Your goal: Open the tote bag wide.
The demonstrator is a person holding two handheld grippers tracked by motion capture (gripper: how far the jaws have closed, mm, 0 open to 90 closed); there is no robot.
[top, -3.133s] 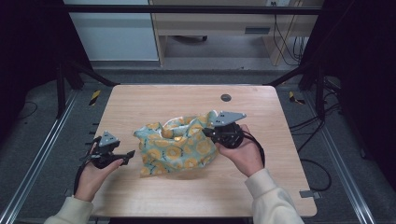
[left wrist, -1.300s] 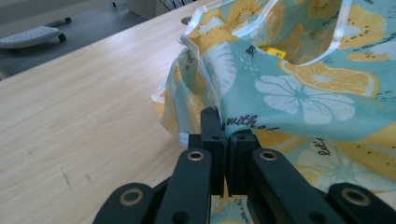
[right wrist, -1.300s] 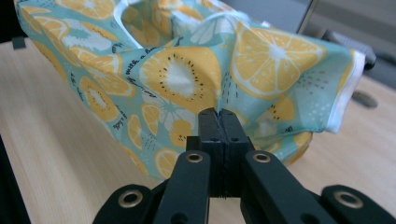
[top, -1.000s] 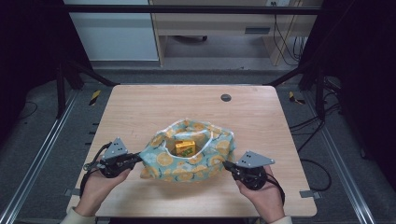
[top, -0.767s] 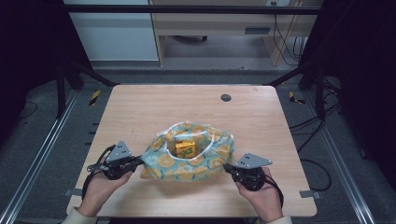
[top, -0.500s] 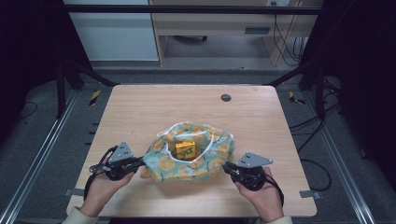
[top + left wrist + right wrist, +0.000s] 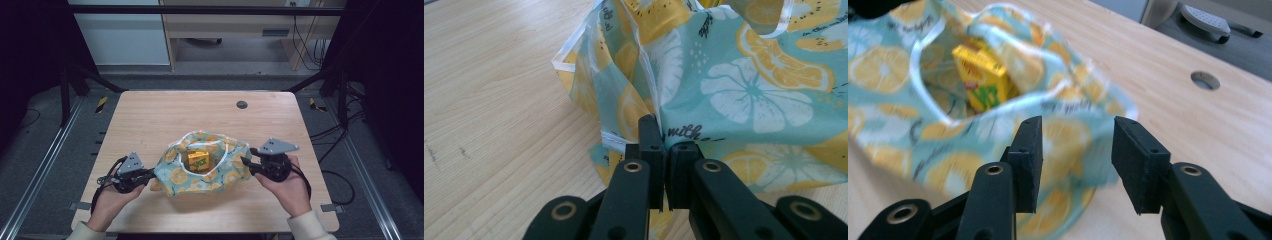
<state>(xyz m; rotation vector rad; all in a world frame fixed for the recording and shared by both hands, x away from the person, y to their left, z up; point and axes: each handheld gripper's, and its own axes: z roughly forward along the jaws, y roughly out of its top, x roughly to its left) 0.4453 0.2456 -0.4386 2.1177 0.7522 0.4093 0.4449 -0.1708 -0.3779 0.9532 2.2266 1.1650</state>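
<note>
Right gripper [image 7: 1075, 160] has let go of the bag [image 7: 220, 177] and gapes; left gripper [image 7: 663, 150] still pinches it.

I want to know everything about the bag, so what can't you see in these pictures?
- Yellow carton inside the lemon-print plastic bag: lower part hidden by the bag's walls; label blurred in the right gripper view.
- Bag's far side: cut off by the left gripper view's top edge.
- Bag's underside: hidden against the wooden table.

Right gripper [image 7: 1075, 150] with black jaws parted, close before a blurred teal bag [image 7: 1058, 135] printed with orange slices, bag mouth open, yellow carton [image 7: 983, 82] inside, wooden table [image 7: 1198, 125], round hole [image 7: 1205, 80] at upper right
</note>
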